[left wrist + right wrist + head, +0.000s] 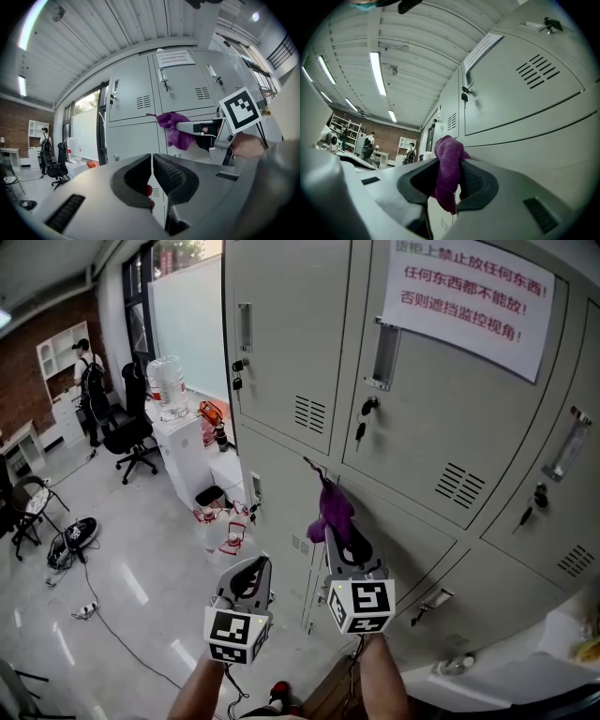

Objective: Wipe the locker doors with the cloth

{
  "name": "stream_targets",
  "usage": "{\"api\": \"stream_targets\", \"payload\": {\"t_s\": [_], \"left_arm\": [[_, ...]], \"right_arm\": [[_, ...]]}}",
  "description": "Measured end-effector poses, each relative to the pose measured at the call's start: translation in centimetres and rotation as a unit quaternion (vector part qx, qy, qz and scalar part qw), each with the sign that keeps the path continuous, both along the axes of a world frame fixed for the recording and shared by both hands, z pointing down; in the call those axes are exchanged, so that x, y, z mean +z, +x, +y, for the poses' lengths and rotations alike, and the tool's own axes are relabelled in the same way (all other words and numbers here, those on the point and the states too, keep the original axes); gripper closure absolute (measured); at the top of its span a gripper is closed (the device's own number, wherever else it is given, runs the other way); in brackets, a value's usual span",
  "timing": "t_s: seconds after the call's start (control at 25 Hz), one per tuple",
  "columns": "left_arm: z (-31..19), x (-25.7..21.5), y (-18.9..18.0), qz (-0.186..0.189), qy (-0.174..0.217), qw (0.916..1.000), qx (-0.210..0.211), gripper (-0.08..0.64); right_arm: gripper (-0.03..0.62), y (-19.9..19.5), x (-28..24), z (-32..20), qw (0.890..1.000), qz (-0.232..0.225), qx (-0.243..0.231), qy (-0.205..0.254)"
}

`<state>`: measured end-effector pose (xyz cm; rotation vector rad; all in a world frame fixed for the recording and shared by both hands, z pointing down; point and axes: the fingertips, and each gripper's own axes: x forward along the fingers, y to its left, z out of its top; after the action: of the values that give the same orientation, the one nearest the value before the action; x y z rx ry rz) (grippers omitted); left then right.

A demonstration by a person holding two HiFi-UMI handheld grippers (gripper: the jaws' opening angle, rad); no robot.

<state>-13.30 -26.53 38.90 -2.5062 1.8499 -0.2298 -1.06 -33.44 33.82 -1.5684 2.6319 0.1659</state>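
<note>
Two grippers in view, side by side low in the head view, both pointing at the grey locker bank (291,334).

Right gripper (345,542): jaws closed on a purple cloth (330,512). Its own view shows the fabric pinched between the two pads, one bunch standing above the jaw tips and a tail hanging below them. In the head view the cloth sits at 12 o'clock of this gripper, over the horizontal seam between an upper and a lower door. Whether the fabric actually touches the metal cannot be resolved. A thin dark loop (309,463) sticks out of the cloth toward 10 o'clock.

Left gripper (251,570): at 9 o'clock of the right one, just beside it, apart from the lockers. Its own view shows the pads pressed together with only a hairline gap and nothing between them.

Locker details: upper doors carry recessed handles (245,326), vent slots (309,413) and a key hanging in a lock (364,418). A white paper notice (469,296) with red print is stuck at 1 o'clock of the cloth, on the upper middle door.

Background, 9 to 10 o'clock of the frame: black office chair (131,437), a standing person (89,381), water bottles (169,385) on a white unit, a brick wall (28,352), and a cable (103,624) across the glossy floor.
</note>
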Motion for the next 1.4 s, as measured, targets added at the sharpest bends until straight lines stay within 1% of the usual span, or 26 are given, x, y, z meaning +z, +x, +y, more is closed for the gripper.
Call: {"api": "stream_targets", "payload": {"t_s": [0.32,0.44,0.56,0.68,1.0,1.4], "left_arm": [[-0.3,0.3,-0.4,0.005,-0.002,1.0000,-0.002,0.526],[-0.4,0.4,-0.4,0.008,-0.005,1.0000,-0.003,0.526],[-0.5,0.6,0.0,0.012,-0.007,0.9999,0.000,0.526],[-0.6,0.7,1.0,0.014,-0.006,0.9998,0.010,0.526],[-0.3,0.5,3.9,0.017,-0.005,0.9991,0.040,0.526],[-0.1,0.3,6.7,0.020,-0.004,0.9972,0.072,0.526]], "right_arm": [[0.476,0.8,0.5,-2.2,1.000,-0.002,0.026,-0.008],[0.476,1.5,0.6,-2.4,0.999,-0.006,0.034,-0.010],[0.476,2.4,0.6,-2.0,0.999,0.001,0.044,-0.008],[0.476,3.7,0.3,-1.5,0.998,0.006,0.055,-0.003],[0.476,7.9,0.1,0.3,0.996,-0.001,0.088,0.000],[0.476,13.4,0.0,2.9,0.991,0.004,0.136,0.005]]}}
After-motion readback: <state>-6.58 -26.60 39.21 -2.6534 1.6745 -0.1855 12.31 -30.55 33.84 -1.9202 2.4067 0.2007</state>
